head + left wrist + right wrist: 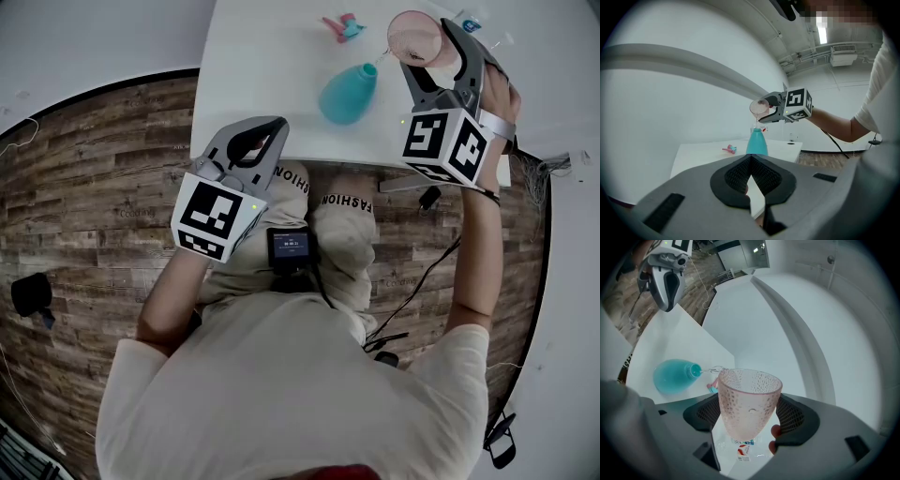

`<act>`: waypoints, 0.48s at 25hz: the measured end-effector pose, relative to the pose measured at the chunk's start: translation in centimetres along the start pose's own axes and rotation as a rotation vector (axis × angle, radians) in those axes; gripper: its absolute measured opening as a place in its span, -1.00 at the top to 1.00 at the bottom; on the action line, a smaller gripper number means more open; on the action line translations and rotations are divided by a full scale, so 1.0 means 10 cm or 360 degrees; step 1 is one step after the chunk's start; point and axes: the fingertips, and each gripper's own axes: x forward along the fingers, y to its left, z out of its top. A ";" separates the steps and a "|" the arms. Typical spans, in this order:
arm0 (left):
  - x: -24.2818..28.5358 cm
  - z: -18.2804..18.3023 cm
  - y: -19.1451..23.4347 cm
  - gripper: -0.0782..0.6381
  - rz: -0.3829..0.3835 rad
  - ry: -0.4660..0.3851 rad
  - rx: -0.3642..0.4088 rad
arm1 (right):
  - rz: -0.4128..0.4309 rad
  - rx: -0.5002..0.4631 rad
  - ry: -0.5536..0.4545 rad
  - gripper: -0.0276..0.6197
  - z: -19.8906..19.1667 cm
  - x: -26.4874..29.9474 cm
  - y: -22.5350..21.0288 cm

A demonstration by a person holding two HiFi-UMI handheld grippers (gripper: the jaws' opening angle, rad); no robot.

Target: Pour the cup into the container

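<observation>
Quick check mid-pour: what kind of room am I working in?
Probably a sparse lab or studio room rather than a home: a plain white table on a wood-plank floor, loose cables trailing below, and exposed ceiling pipes with a strip light.

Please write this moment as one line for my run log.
phase: pouring | right claw: shut on pink cup, tilted, thin stream into teal bottle | left claw: shut, empty, short of table

White table (262, 75), wood-plank floor (94, 178), pale wall (656, 117); ceiling strip light (822, 33)
</observation>
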 end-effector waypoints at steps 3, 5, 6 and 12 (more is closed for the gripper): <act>0.00 0.00 0.00 0.75 0.0002 0.0000 -0.0001 | -0.0013 -0.0012 0.0000 -0.24 0.00 -0.01 -0.02; -0.01 0.00 0.00 0.75 0.0003 0.0001 -0.0001 | -0.0022 -0.0022 0.0000 -0.24 0.00 -0.02 -0.03; -0.01 0.00 -0.01 0.75 0.0003 0.0000 -0.0001 | -0.0026 -0.0026 0.0000 -0.24 0.01 -0.03 -0.03; -0.01 0.00 -0.01 0.75 0.0002 -0.0003 0.0002 | -0.0048 -0.0057 0.0004 -0.24 0.02 -0.04 -0.05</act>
